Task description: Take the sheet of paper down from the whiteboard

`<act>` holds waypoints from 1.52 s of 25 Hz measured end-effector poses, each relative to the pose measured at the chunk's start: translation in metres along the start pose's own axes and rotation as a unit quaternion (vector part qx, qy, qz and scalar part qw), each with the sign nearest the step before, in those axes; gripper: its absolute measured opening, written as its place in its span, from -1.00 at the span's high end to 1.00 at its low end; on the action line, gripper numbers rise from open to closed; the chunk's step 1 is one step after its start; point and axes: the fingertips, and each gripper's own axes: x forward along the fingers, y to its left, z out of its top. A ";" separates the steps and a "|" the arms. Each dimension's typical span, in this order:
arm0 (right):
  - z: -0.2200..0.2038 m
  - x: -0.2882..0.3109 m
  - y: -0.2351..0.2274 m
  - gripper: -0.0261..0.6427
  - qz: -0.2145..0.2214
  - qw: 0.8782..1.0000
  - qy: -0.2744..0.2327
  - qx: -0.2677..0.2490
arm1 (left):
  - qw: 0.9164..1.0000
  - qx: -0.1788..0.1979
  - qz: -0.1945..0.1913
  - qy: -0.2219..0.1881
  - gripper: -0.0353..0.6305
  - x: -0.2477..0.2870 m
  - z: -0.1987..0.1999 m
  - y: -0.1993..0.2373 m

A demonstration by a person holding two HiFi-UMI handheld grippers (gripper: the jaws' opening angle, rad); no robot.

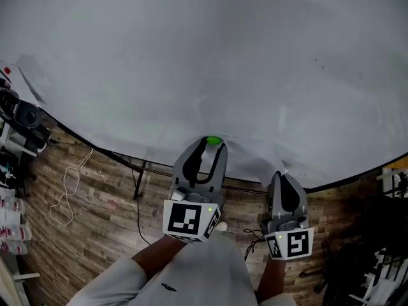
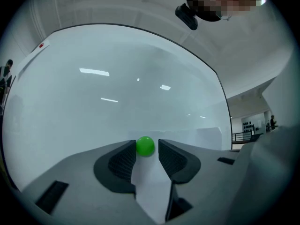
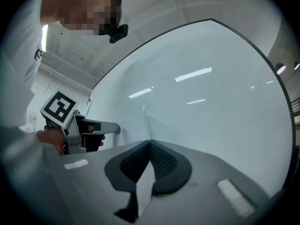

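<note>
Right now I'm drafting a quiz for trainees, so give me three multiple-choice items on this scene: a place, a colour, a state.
1. Where is the magnet? A. between the left hand-held gripper's open jaws; B. on the floor; C. on a shelf.
2. What colour is the magnet? A. red; B. green; C. blue.
3. The right hand-held gripper is: A. wide open; B. shut on the sheet of paper; C. shut on a pen.
Answers: 1 A, its own view shows the magnet between the tips; 2 B, it shows bright green; 3 B, the paper runs between closed jaws.
</note>
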 end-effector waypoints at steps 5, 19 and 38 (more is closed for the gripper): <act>-0.001 0.003 0.002 0.89 0.017 1.000 -0.002 0.009 | 0.999 0.022 0.037 -0.004 0.45 0.003 0.000 0.002; -0.003 -0.009 0.000 0.89 0.011 1.000 -0.004 0.022 | 0.998 0.006 0.060 -0.032 0.52 0.001 0.001 0.008; 0.010 -0.028 0.024 0.89 -0.060 0.998 -0.017 0.016 | 0.999 -0.025 -0.029 0.008 0.52 -0.033 -0.004 0.029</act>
